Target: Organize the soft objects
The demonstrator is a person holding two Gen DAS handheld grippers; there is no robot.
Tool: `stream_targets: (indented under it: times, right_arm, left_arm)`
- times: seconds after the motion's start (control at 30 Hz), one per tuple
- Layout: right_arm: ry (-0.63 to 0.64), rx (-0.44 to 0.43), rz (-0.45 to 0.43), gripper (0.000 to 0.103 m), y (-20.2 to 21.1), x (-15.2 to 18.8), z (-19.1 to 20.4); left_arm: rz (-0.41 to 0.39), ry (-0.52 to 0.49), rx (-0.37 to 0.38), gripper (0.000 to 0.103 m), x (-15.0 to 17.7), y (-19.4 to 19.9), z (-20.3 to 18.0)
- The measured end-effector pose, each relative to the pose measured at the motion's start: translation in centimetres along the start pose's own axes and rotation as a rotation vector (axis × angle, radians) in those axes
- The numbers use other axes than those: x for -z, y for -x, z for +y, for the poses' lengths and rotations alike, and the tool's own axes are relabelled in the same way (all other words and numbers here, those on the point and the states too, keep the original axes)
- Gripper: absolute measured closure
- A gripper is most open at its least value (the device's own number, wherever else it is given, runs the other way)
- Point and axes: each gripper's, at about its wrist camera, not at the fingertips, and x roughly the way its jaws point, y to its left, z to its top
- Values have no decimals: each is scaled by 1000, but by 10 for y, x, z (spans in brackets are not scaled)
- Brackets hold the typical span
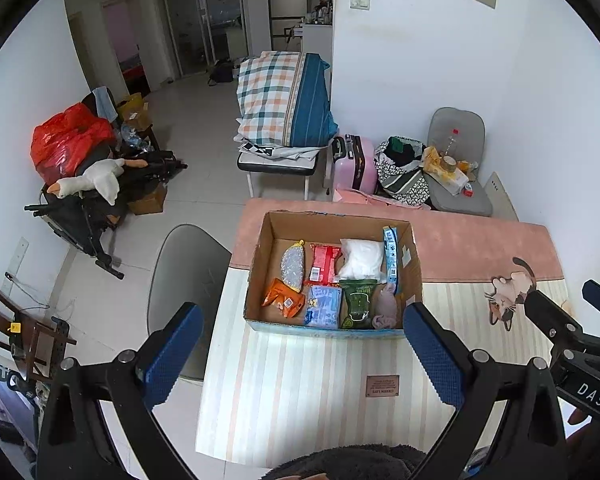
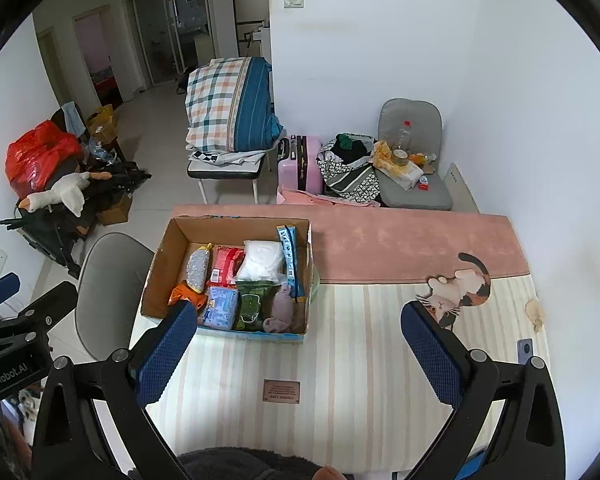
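Observation:
An open cardboard box (image 1: 414, 258) stands on the striped table mat (image 1: 300, 392). It holds several soft packets: a white bag (image 1: 362, 258), a red pack (image 1: 324, 262), an orange pack (image 1: 282, 300), a light blue pack (image 1: 322, 306), a green pouch (image 1: 356, 302), a silvery pouch (image 1: 293, 266) and a pinkish cloth (image 1: 388, 306). My left gripper (image 1: 300, 344) is open and empty, held above the table short of the box. My right gripper (image 2: 300, 344) is open and empty, to the right of the box (image 2: 156, 276). It also shows at the right edge of the left wrist view (image 1: 572, 320).
A cat picture (image 2: 458, 288) and a pink band (image 2: 400, 240) mark the mat. A small beige object (image 2: 536, 312) and a phone (image 2: 525, 350) lie at the table's right edge. Grey chairs (image 1: 188, 276) stand left and behind. A suitcase (image 1: 354, 162) and bedding (image 1: 286, 100) stand beyond.

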Motion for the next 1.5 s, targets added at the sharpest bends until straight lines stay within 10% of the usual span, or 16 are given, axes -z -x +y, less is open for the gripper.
stream_targets:
  times: [1.5]
  right_arm:
    - [7, 22, -7, 0, 1, -1, -3]
  left_arm:
    - [1, -7, -12, 1, 1, -2, 2]
